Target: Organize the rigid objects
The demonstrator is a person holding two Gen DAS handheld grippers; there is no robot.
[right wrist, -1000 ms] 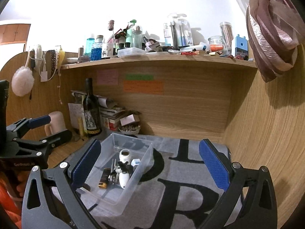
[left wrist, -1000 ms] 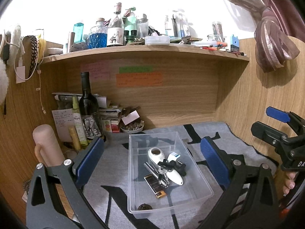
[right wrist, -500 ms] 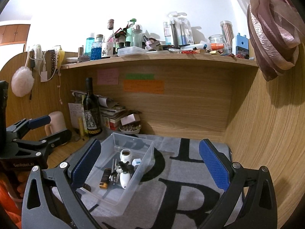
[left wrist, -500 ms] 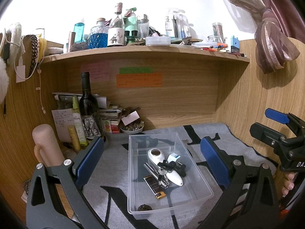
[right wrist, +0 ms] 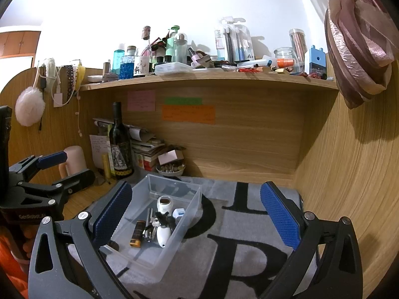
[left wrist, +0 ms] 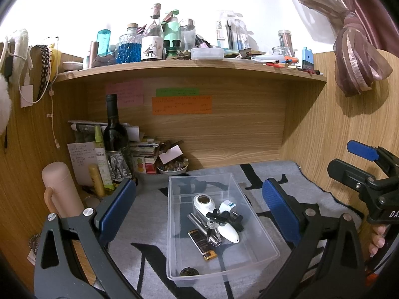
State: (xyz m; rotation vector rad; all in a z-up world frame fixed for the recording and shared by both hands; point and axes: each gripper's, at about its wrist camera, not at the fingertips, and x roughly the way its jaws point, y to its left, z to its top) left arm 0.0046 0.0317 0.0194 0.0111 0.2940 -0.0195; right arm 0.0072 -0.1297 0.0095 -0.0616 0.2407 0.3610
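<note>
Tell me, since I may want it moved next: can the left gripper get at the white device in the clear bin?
Probably yes. The left gripper is open, the clear bin has no lid, and the white device lies on top, though a black clip rests across it.

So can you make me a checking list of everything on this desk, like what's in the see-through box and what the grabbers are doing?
Surface: grey mat with black letters on a wooden desk.
Job's things: clear box holding a white gadget, a brown lighter, metal bits.
Clutter: wine bottle, pink flask, paper pile, crowded shelf.
Grippers: left gripper and right gripper open, empty.
Cables: white cord hanging on the left wall.
Surroundings: sticky notes, tied curtain.
</note>
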